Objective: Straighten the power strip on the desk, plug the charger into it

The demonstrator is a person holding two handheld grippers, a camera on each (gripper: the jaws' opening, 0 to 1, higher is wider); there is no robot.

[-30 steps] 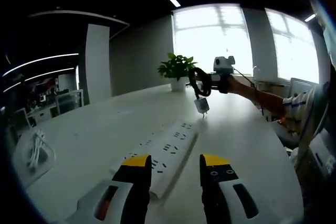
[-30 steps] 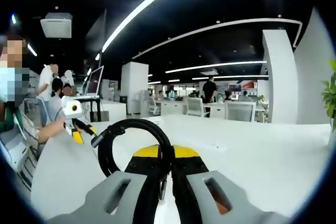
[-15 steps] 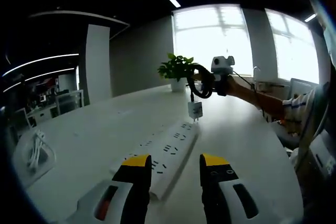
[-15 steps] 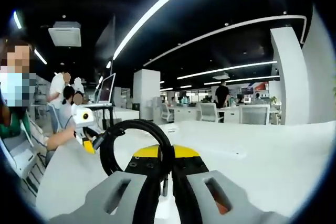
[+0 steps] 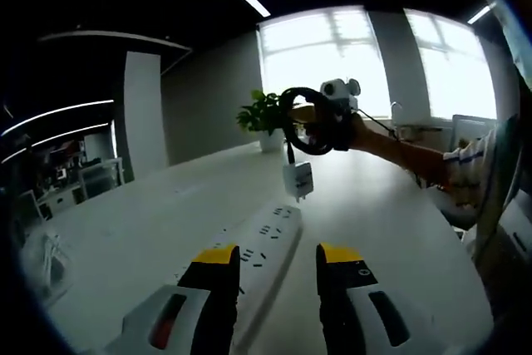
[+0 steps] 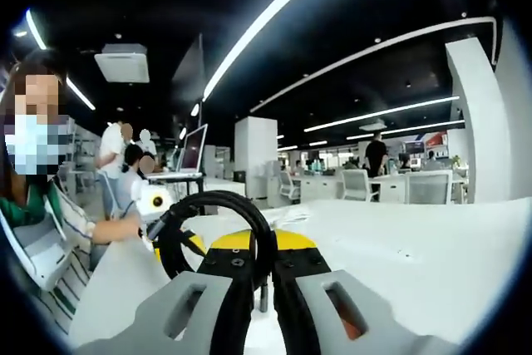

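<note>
Right gripper, yellow-tipped grey jaws: we see them pressed together on a looped black cable, the loop curling up and left of the jaws. In the left gripper view that same gripper comes in from the right, held up in the air by a person's arm; the cable loop sits at its jaws and a small white square charger hangs from it by a short length of cable, just above the far end of the strip, apart from it as far as we can tell.

Left gripper, yellow tips on grey bodies: jaws spread, nothing between them. The long white power strip lies flat on the white desk, running from beneath the left jaw away toward the charger, sockets facing up.

Further out: green potted plant at the desk's far edge by bright windows; a coiled white cable at the desk's left side. In the right gripper view, the left gripper shows at left behind the loop.
</note>
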